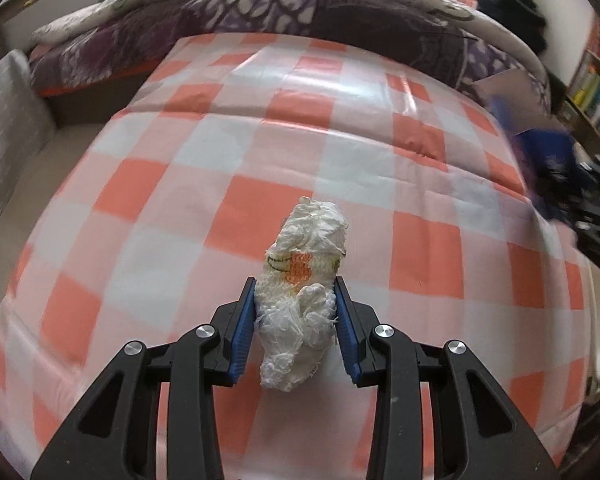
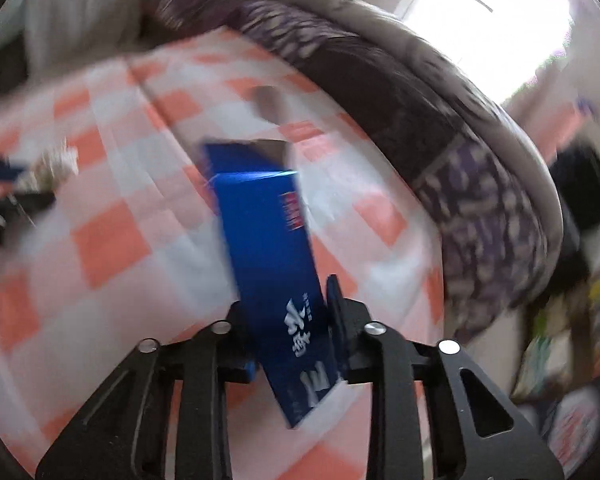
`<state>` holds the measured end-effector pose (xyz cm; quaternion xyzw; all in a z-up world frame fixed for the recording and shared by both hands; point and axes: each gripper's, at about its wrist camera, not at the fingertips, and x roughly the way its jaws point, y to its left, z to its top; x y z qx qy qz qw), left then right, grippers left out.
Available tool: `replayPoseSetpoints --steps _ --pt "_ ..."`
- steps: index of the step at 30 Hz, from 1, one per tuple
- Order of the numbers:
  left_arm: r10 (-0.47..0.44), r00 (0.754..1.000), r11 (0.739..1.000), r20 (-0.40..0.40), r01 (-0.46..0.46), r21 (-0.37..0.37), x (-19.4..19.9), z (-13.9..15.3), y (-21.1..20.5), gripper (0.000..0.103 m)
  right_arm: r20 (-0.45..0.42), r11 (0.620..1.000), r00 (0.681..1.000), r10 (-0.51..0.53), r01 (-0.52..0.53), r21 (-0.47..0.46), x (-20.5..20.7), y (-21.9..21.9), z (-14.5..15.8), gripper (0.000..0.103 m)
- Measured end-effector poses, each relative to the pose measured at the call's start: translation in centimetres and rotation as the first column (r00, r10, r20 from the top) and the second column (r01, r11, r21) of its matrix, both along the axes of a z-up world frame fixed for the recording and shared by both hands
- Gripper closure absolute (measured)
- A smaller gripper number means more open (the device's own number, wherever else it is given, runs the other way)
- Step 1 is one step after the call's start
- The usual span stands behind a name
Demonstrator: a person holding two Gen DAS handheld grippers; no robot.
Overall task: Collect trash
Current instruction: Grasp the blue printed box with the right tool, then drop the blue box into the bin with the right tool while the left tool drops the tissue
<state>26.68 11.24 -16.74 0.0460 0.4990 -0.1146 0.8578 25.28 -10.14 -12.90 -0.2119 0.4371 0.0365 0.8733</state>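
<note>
1. Left wrist view: left gripper (image 1: 296, 312) is pinching a tissue wad (image 1: 304, 292) above the checked sheet (image 1: 140, 200); soft paper is risking tearing free.
2. Right gripper (image 2: 290, 320) is clamping a blue box (image 2: 268, 248) near one end; it could be pivoting out.

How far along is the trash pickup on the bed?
Done: no bin is in view, so nothing shows as binned.
In hand: left gripper clamps the crumpled tissue wad; right gripper clamps the blue carton.
Left: the checkered sheet looks bare; both pieces need dropping.
</note>
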Motion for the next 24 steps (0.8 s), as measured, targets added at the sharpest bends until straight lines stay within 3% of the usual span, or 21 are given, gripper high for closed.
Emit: replayPoseSetpoints --steps 6,11,15,21,24 --pt "0.001 0.997 0.998 0.072 -0.006 0.066 -4.8 6.4 -0.9 0.066 0.033 0.985 0.994 -0.108 0.103 0.137 -6.0 -1.3 4.3 0.083" --pt "0.018 0.992 0.998 0.126 -0.025 0.052 -8.5 11.7 -1.7 0.066 0.057 0.948 0.984 -0.167 0.145 0.284 -10.8 -2.4 8.3 0.083" --pt "0.043 0.988 0.999 0.149 -0.046 0.013 -11.4 14.9 -3.0 0.066 0.099 0.935 0.977 -0.187 0.146 0.323 -14.2 -3.1 10.2 0.083" --pt "0.067 0.986 0.996 0.149 -0.057 -0.072 -13.8 16.3 -6.2 0.066 0.116 0.906 0.957 -0.268 0.209 0.367 -17.5 -6.7 10.6 0.083" --pt "0.085 0.989 0.99 0.122 -0.069 -0.127 -14.0 15.8 -7.8 0.066 0.083 0.863 0.932 -0.352 0.289 0.414 -18.2 -10.3 9.8 0.083"
